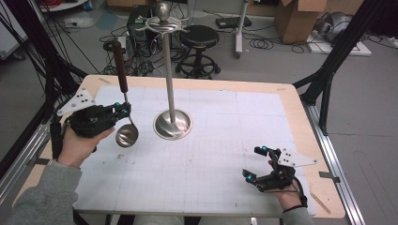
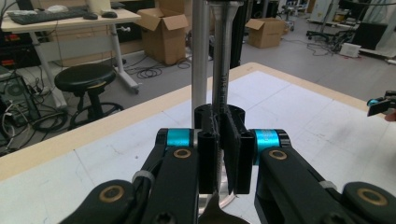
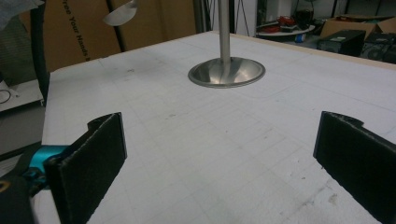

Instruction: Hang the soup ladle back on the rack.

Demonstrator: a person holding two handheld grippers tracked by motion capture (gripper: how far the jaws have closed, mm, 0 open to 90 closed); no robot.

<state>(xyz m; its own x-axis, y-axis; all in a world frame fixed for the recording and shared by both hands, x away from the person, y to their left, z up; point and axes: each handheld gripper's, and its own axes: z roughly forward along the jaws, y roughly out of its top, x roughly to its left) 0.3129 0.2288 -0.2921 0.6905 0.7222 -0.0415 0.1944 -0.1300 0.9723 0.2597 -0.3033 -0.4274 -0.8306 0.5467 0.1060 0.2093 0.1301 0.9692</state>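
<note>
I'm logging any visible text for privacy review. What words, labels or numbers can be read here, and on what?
"...ree Your Hands B...", partly cut off, runs sideways on the cardboard sheet in the right gripper view.
The cardboard boxes in the left gripper view show no readable print.
The ladle, stand and both grippers, left and right, bear no text I can make out.

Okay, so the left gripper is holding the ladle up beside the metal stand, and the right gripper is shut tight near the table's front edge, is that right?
Not quite. The right gripper is open, its jaws spread wide apart in the right gripper view. The rest holds: the left gripper holds the ladle up beside the metal stand, as the high view shows.
</note>
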